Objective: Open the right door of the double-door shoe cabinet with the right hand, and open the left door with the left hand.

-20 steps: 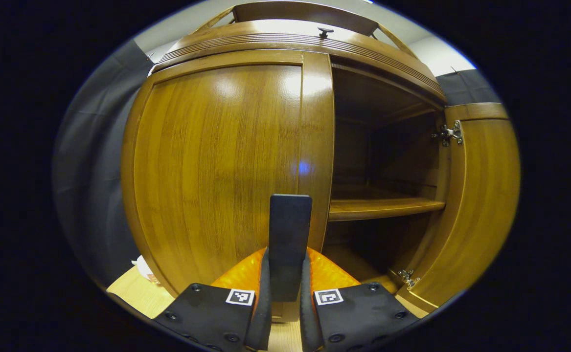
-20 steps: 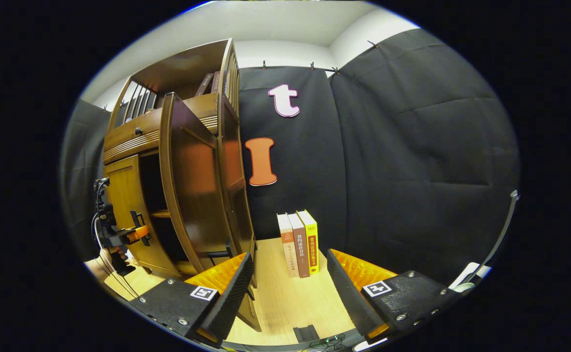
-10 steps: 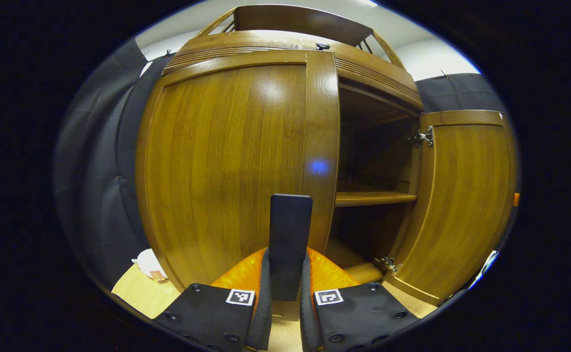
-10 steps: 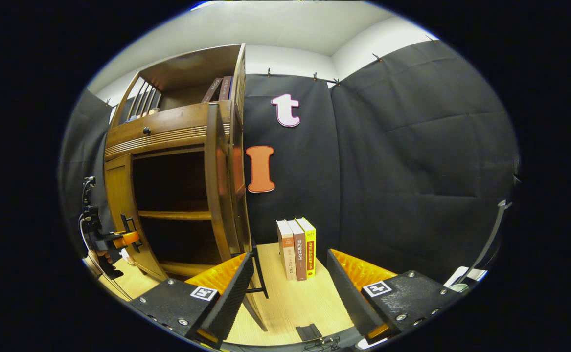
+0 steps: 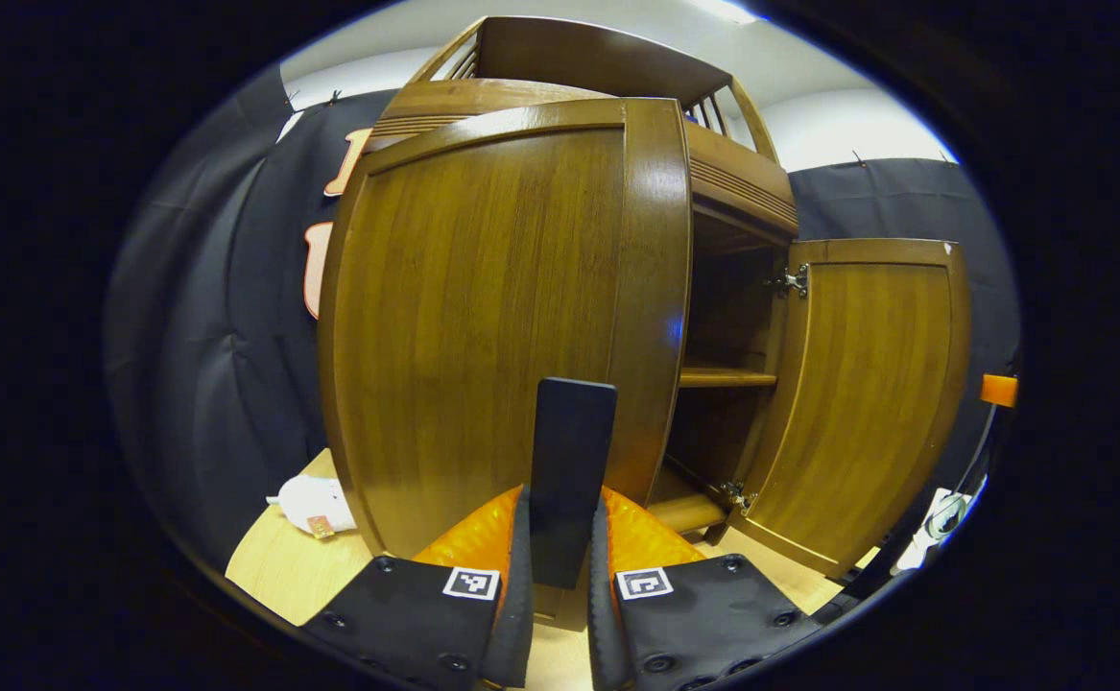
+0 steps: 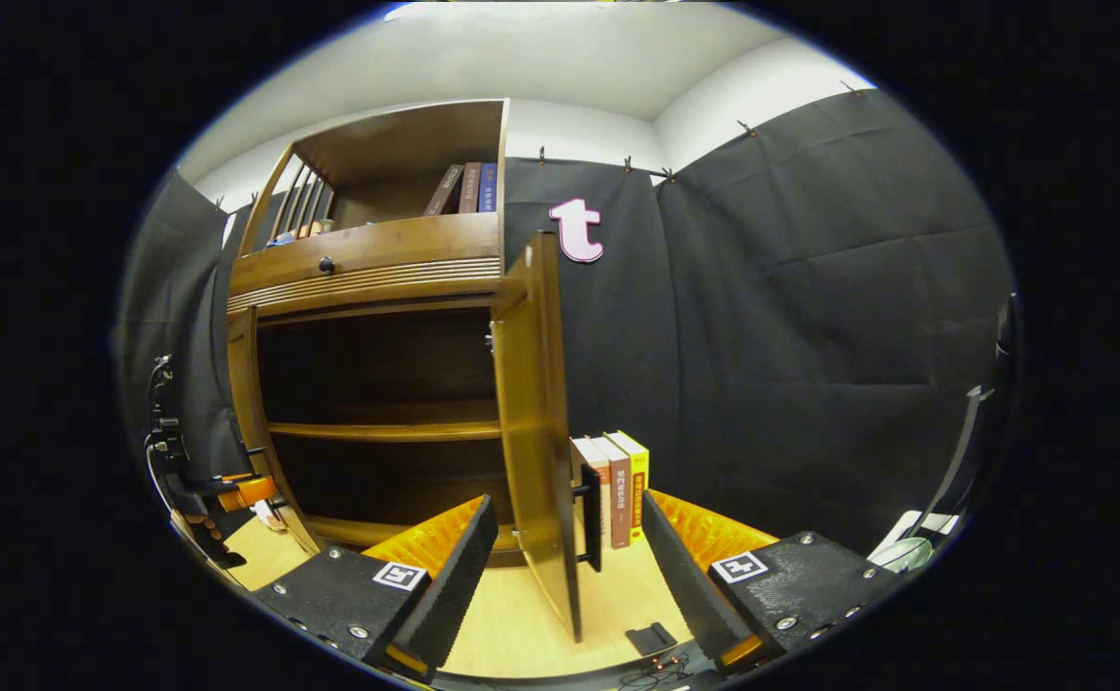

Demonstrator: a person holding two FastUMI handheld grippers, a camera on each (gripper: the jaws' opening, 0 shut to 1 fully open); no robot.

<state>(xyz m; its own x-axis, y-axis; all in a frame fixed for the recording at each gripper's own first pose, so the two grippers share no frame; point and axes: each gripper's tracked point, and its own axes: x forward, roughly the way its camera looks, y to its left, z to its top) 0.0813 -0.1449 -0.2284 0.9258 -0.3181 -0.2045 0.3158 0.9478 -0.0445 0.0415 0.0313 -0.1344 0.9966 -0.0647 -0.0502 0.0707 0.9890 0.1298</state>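
The wooden shoe cabinet [image 6: 368,259] stands with both doors swung out. My left gripper [image 5: 560,523] is shut on the black handle [image 5: 571,451] of the left door [image 5: 492,326], which fills the middle of the left gripper view. The right door [image 5: 867,403] hangs open beyond it. In the right gripper view the right door [image 6: 536,432] shows edge-on, its black handle [image 6: 590,515] free. My right gripper [image 6: 564,561] is open, a little short of that door and touching nothing. The left gripper [image 6: 233,491] appears far left, a hand holding it.
A shelf [image 6: 382,430] crosses the dark cabinet interior. Three books [image 6: 617,485] stand on the wooden floor beside the right door, more books [image 6: 468,187] on the top shelf. A white object [image 5: 315,504] lies on the floor left of the cabinet. Black cloth walls surround.
The left door has swung further open with my left gripper on its handle. The right gripper view has shifted, so the open right door now shows edge-on; the right gripper stays open.
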